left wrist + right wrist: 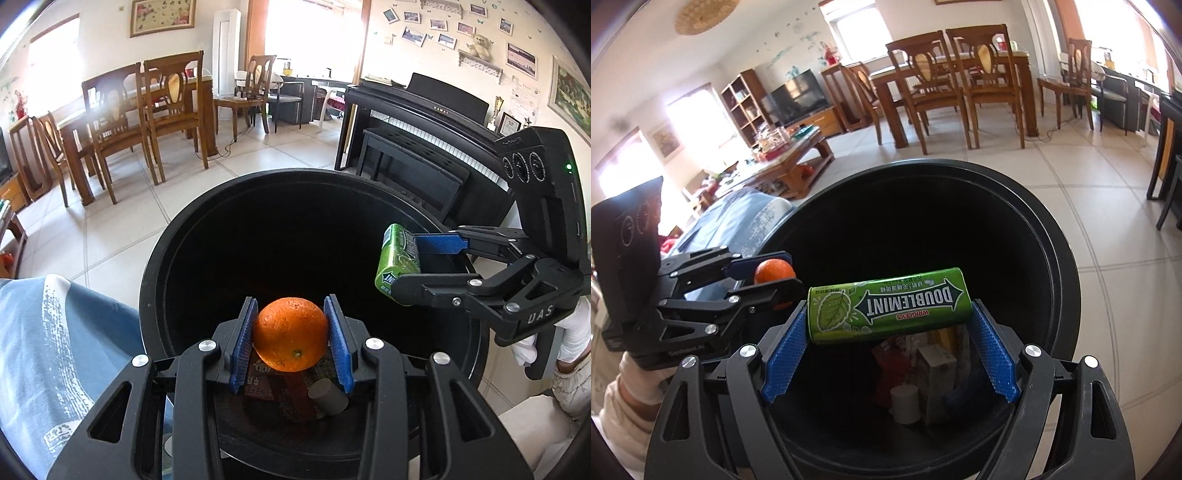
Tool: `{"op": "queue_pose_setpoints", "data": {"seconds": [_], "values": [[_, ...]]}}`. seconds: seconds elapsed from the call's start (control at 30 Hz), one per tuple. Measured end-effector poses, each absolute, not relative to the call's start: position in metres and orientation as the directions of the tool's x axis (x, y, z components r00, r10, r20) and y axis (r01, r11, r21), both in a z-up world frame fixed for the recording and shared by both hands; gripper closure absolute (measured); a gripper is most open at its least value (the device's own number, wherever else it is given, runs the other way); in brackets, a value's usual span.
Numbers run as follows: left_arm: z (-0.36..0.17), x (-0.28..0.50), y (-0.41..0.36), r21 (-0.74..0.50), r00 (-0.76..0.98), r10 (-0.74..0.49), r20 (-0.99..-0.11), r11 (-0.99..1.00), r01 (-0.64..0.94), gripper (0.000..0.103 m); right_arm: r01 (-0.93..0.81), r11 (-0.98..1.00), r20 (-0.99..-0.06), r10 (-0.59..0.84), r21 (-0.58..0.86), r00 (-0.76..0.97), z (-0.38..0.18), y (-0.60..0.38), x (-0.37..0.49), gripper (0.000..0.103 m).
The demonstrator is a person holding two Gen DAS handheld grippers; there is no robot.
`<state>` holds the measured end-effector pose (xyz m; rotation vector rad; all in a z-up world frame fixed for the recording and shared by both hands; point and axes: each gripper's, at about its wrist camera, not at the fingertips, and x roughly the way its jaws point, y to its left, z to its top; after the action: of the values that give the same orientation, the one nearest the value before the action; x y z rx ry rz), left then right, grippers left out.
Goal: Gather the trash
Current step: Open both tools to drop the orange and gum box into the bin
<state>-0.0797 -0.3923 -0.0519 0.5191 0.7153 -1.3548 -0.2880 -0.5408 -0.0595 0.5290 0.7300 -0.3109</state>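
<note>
Holding an orange (290,334) between its blue pads (243,345), the left gripper (291,341) sits closed on the fruit just over the near rim of a round black trash bin (147,291). To its right, the right gripper (419,267) is closed on a green Doublemint gum tin (397,264), also above the bin's opening, near the right rim. In the right wrist view the tin (888,304) lies crosswise, label upside down, pinched end to end between that gripper's (888,334) blue pads (993,354); the left gripper (772,284) w/ the orange (774,272) shows at left, over the bin's (1067,280) left edge. Down inside the bin: a red printed wrapper (284,387), a small grey cylinder (327,395), a pale carton (936,373). A white-gloved hand (570,332) grips the right handle. Blue patterned cloth (55,350) lies left of the bin. Tiled floor (1108,221), wooden dining chairs (170,107) and a black piano (436,122) behind.
</note>
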Motion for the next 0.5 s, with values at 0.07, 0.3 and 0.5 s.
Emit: {"op": "queue_pose_setpoints", "data": {"seconds": [0.07,0.3,0.5], "values": [[-0.051,-0.080,-0.392,-0.064,0.063,-0.690,-0.721,0.157,0.985,0.064,0.446,0.826,-0.702,-0.087,0.346,0.707,-0.060,-0.540,-0.286,0.020],[-0.045,-0.080,-0.388,-0.067,0.063,-0.704,-0.707,0.156,0.986,0.064,0.449,0.819,-0.697,-0.085,0.358,0.712,-0.062,-0.540,-0.288,0.020],[-0.041,-0.081,-0.385,-0.066,0.064,-0.714,-0.697,0.153,0.986,0.064,0.448,0.821,-0.693,-0.090,0.354,0.715,-0.059,-0.536,-0.285,0.020]]}}
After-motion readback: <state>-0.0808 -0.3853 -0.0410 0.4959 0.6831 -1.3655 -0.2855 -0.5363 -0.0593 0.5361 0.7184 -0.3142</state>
